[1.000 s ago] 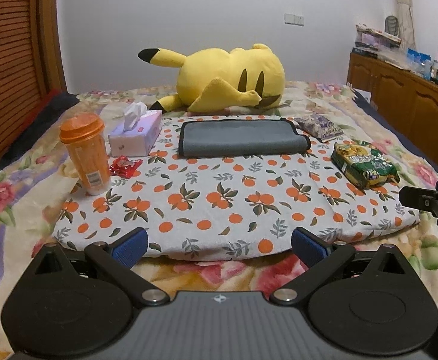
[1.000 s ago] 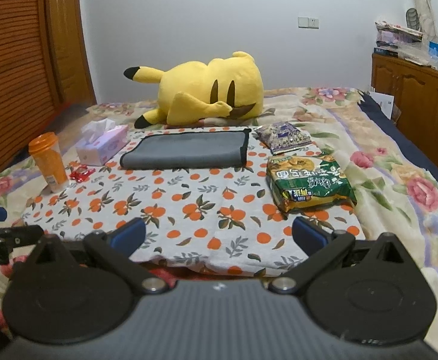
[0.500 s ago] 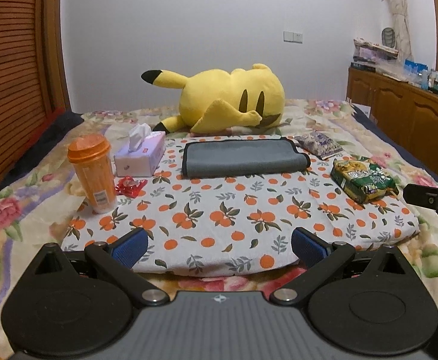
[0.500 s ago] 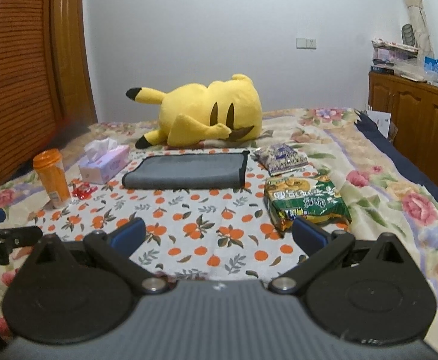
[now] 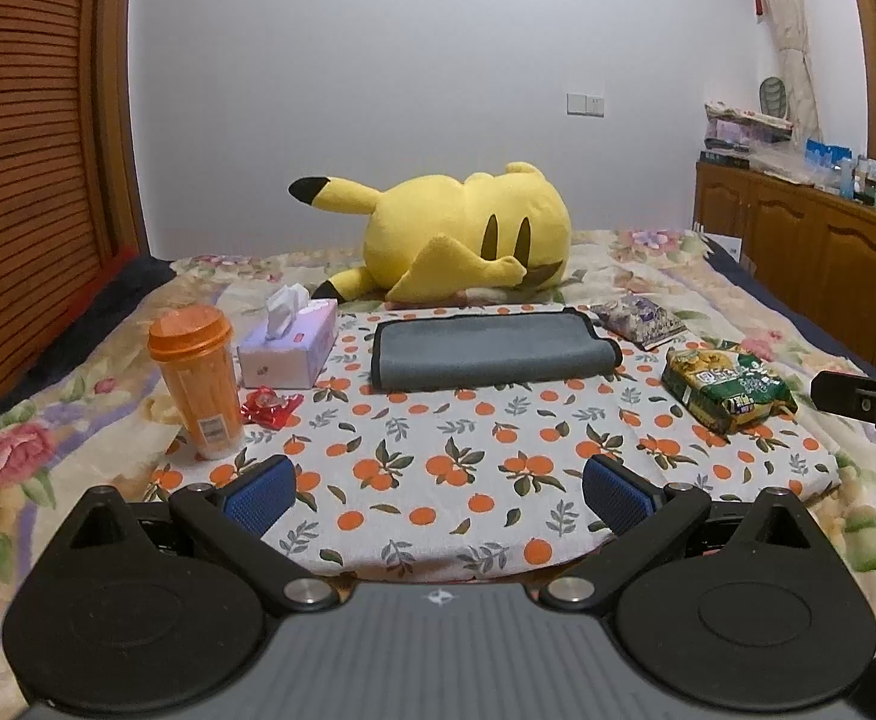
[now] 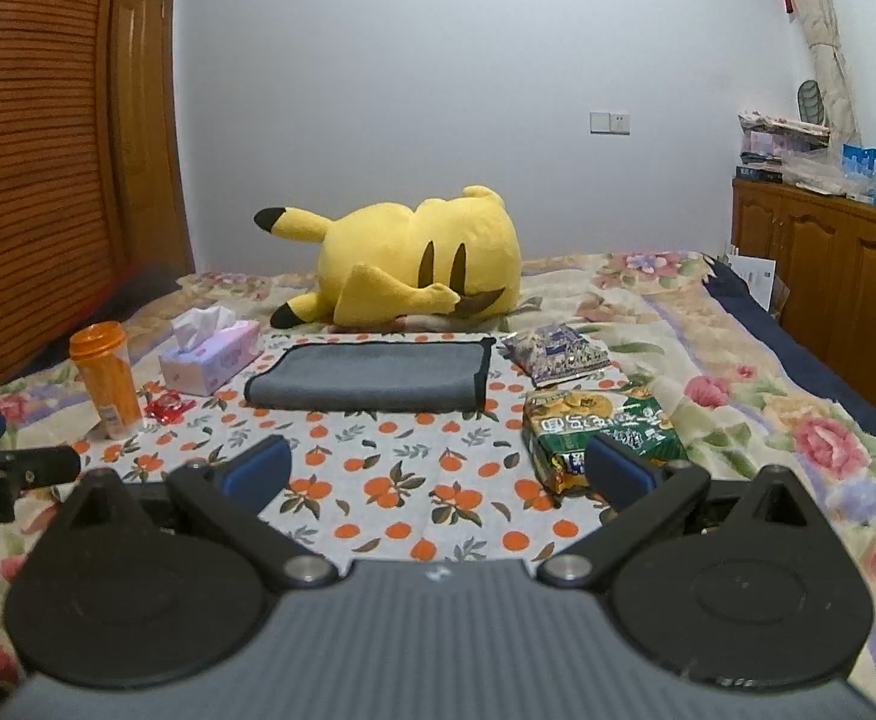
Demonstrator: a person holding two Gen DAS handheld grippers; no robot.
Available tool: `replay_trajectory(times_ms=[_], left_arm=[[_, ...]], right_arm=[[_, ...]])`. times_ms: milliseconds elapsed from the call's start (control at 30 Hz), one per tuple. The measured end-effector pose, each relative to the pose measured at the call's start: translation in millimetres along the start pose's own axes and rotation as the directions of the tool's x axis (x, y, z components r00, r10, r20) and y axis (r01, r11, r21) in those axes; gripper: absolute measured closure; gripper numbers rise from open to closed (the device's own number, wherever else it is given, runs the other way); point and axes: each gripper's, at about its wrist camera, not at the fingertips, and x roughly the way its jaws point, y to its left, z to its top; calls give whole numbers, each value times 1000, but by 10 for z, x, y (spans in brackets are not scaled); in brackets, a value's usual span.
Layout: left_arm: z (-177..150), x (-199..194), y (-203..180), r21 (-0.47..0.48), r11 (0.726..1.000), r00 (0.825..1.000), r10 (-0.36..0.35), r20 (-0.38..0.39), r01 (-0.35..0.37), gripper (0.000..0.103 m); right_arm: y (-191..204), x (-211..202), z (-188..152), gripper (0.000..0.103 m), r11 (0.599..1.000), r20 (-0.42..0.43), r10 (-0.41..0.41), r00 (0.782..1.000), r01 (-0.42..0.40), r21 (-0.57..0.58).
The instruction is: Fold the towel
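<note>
A grey towel [image 5: 486, 351] with a dark edge lies folded flat at the far side of an orange-print cloth [image 5: 438, 456] on the bed; it also shows in the right wrist view [image 6: 372, 375]. My left gripper [image 5: 438, 492] is open and empty, well short of the towel, over the cloth's near edge. My right gripper [image 6: 438, 468] is open and empty, also well short of the towel. The right gripper's tip shows at the right edge of the left wrist view [image 5: 864, 399]; the left gripper's tip shows at the left edge of the right wrist view [image 6: 12, 468].
A yellow plush toy [image 5: 462, 234] lies behind the towel. An orange cup [image 5: 198, 381], a tissue box [image 5: 291, 348] and a red wrapper [image 5: 267, 405] stand left of it. Two snack bags [image 5: 729, 390] [image 5: 639, 312] lie to the right. Wooden cabinets [image 5: 810, 258] line the right wall.
Both grippers have tilted upward and drawn back a little, so the bed and towel sit lower in both views. Both stay open. The towel has not moved.
</note>
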Motion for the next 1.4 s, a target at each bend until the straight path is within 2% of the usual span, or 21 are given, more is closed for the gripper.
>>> replay_trajectory(times_ms=[533, 1400], left_arm=[[20, -88, -14, 10, 1000, 998, 7, 65, -8, 0], [11, -98, -24, 21, 1000, 998, 5, 68, -7, 0]], right_arm=[[-7, -127, 25, 0, 1000, 92, -16, 996, 17, -12], [-35, -118, 25, 0, 1000, 87, -26, 996, 25, 4]])
